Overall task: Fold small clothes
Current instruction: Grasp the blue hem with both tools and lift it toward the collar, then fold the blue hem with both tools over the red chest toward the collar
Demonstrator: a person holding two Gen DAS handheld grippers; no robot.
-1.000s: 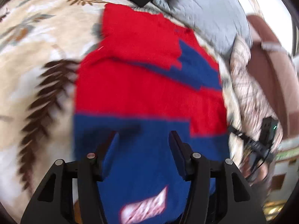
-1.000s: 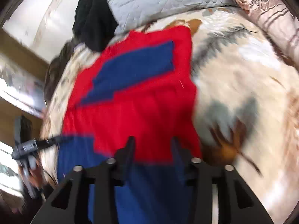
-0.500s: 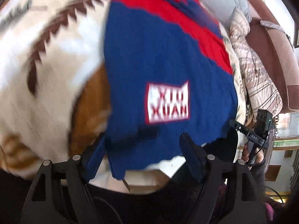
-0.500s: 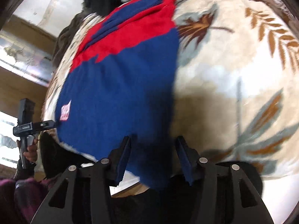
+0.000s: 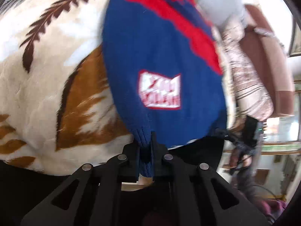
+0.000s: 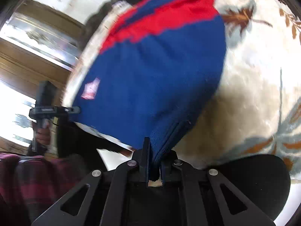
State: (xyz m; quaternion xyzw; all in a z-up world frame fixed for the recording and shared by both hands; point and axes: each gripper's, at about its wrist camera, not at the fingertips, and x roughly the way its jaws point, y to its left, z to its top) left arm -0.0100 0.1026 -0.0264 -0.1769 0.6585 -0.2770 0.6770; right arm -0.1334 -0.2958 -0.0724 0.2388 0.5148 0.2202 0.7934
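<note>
Now the left gripper [image 5: 145, 146] and the right gripper [image 6: 154, 156] are both pinching tight the hem corners of the soft, floppy sweater [image 5: 161, 56], which is probably sagging between them.

A blue-and-red knitted sweater [image 5: 161, 60] lies on a cream leaf-patterned plush blanket [image 5: 47, 75], a grey quilted pillow [image 5: 222, 1] behind it.
</note>
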